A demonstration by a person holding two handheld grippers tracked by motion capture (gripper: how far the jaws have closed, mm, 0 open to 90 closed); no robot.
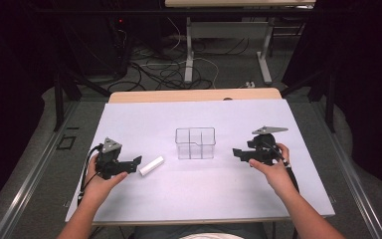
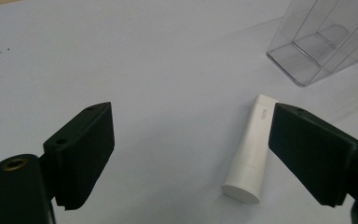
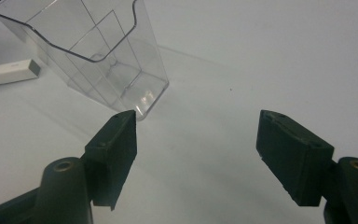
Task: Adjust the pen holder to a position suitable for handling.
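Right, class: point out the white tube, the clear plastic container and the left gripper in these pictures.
white tube [image 2: 251,149]: left gripper view, middle of its body.
clear plastic container [image 1: 195,130]: high view, front part of its rim.
left gripper [image 1: 135,163]: high view, midway between its fingertips.

Black two-jaw grippers (brass-ringed screw holes), grey triangular top plates, trailing black cables.

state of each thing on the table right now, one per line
white tube: lying flat on the sheet, cap on, not held
clear organizer: upright, empty, untouched
left tongs: open, tube beside one jaw, not pressed
right tongs: open, nothing between the jaws
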